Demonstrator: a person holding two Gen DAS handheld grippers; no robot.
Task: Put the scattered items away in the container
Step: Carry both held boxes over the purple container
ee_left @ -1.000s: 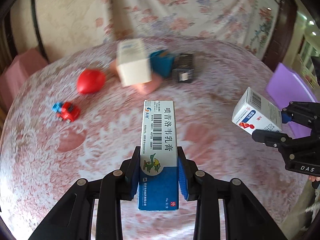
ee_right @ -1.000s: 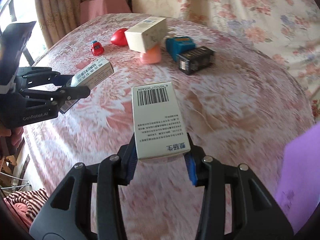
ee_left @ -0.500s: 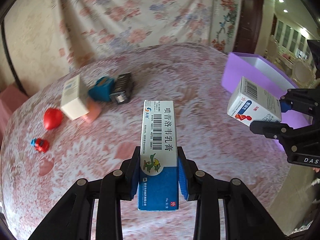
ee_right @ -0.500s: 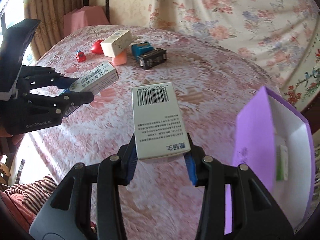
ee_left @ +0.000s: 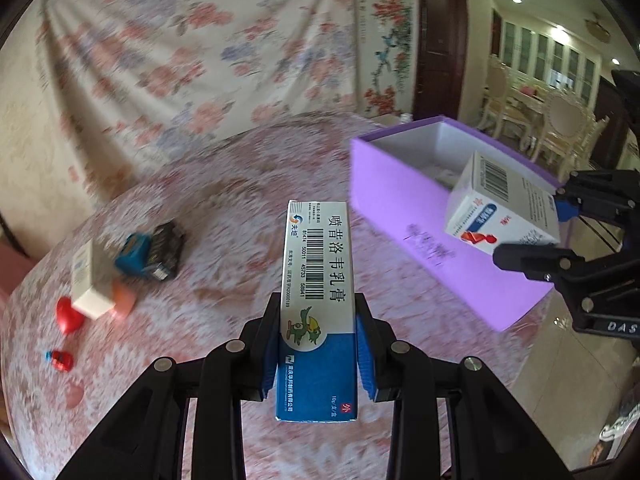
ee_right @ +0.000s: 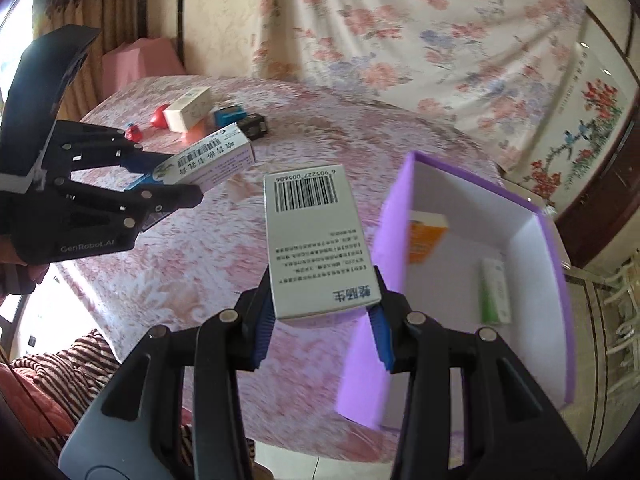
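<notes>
My left gripper [ee_left: 318,354] is shut on a long blue-and-white ointment box [ee_left: 318,280] and holds it above the table. It also shows in the right wrist view [ee_right: 212,160]. My right gripper [ee_right: 320,320] is shut on a white medicine box [ee_right: 316,240], held at the near wall of the open purple container [ee_right: 556,264]. That box shows over the container [ee_left: 420,220] in the left wrist view [ee_left: 500,208]. An orange box [ee_right: 424,240] and a green-and-white box [ee_right: 494,290] lie inside the container.
On the far left of the pink floral tablecloth [ee_left: 224,208] lie a white box [ee_left: 90,280], a pink item [ee_left: 124,298], a blue item [ee_left: 134,252], a black box [ee_left: 168,248], a red heart [ee_left: 68,316] and a small toy car [ee_left: 60,360]. The container stands at the table's right edge.
Both grippers have swung right toward the purple container with their boxes. The container now fills more of both views, and the scattered items have slid left.
</notes>
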